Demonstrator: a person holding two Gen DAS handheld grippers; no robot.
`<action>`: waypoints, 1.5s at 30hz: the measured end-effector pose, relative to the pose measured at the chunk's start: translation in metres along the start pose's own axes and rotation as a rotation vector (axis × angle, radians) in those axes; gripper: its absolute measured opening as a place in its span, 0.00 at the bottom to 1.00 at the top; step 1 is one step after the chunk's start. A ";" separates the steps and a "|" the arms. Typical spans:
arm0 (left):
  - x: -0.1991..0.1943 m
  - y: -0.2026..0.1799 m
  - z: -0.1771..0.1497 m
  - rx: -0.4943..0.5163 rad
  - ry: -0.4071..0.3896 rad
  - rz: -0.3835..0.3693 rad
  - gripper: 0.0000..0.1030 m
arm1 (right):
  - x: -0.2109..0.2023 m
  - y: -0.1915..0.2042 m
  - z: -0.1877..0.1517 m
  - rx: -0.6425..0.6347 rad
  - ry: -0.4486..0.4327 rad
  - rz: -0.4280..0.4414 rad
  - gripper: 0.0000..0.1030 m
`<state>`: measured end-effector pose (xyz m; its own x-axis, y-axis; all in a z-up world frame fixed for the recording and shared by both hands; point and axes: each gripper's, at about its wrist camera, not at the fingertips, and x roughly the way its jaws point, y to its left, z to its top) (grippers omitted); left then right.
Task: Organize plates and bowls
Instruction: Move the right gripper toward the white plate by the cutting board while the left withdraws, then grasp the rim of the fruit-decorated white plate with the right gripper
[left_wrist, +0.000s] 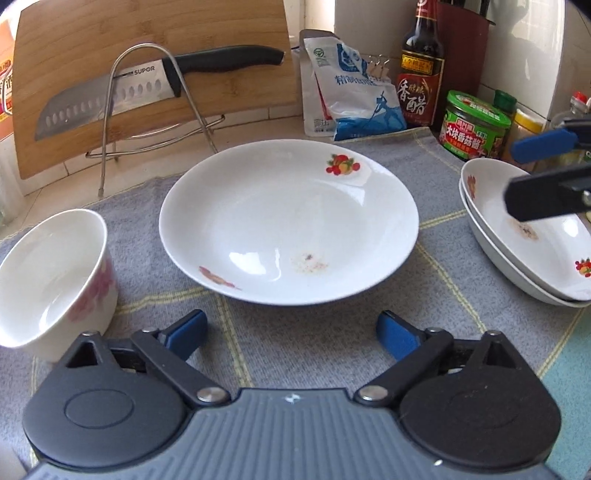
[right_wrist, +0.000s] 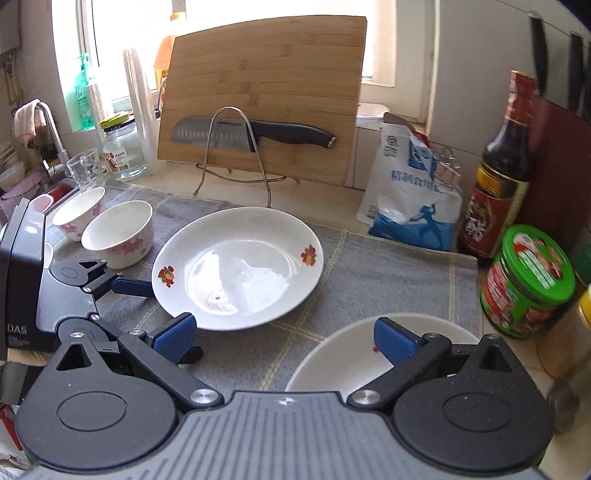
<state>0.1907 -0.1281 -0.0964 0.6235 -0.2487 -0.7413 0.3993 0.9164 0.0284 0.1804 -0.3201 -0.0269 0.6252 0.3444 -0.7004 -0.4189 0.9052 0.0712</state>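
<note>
At nine o'clock from the big plate (left_wrist: 288, 221) sat a flowered bowl (left_wrist: 51, 277). My left gripper (left_wrist: 291, 332) was spread wide at six o'clock of that plate, holding nothing. At three o'clock, my right gripper (right_wrist: 286, 339) gaped wide over two stacked plates (left_wrist: 517, 251).

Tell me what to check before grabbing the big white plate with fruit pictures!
1. Left gripper open, nothing between its jaws: ok.
2. Right gripper open and empty: ok.
3. Round white plate with fruit pictures lies alone on the grey cloth: ok.
4. Plate clean: not ok, a small brown smear.
5. White bowl with pink flowers apart from the plate: ok.
6. Stack of two white plates free to receive it: not ok, right gripper above it.
</note>
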 end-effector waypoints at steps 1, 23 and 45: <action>0.001 0.000 0.000 0.002 -0.006 -0.002 1.00 | 0.005 0.001 0.005 -0.008 0.007 0.003 1.00; 0.006 0.002 0.006 0.014 -0.045 -0.020 1.00 | 0.156 -0.030 0.085 -0.063 0.270 0.315 1.00; 0.007 0.006 0.010 0.030 -0.072 -0.006 0.97 | 0.193 -0.032 0.105 -0.109 0.376 0.483 1.00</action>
<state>0.2039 -0.1277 -0.0944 0.6672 -0.2765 -0.6917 0.4219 0.9055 0.0450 0.3838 -0.2560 -0.0899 0.0821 0.5792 -0.8110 -0.6738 0.6319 0.3831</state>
